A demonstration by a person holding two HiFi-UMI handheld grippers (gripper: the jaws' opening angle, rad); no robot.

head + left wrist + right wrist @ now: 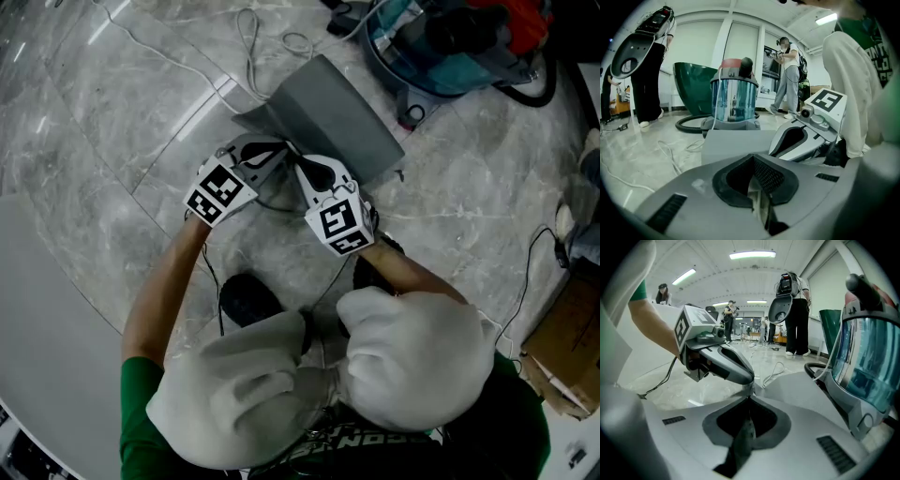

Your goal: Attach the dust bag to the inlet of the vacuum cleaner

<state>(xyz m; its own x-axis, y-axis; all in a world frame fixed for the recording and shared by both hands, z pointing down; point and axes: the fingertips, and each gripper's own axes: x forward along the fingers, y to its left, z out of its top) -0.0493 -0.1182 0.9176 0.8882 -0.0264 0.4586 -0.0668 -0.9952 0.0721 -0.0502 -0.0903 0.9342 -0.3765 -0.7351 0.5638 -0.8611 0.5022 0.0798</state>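
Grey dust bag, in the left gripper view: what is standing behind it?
Behind the flat grey fabric dust bag stands the vacuum cleaner with a clear blue canister, and its black hose lies at the left. The bag's upper edge covers the bottom of its base.

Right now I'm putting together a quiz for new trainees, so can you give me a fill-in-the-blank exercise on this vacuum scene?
1. The left tongs and the right tongs are both shut on the edge of the grey ____.
2. The vacuum cleaner has a see-through tank tinted ____.
3. The loose cable lying on the floor beyond the tongs is ____.

Missing words: dust bag; blue; white.
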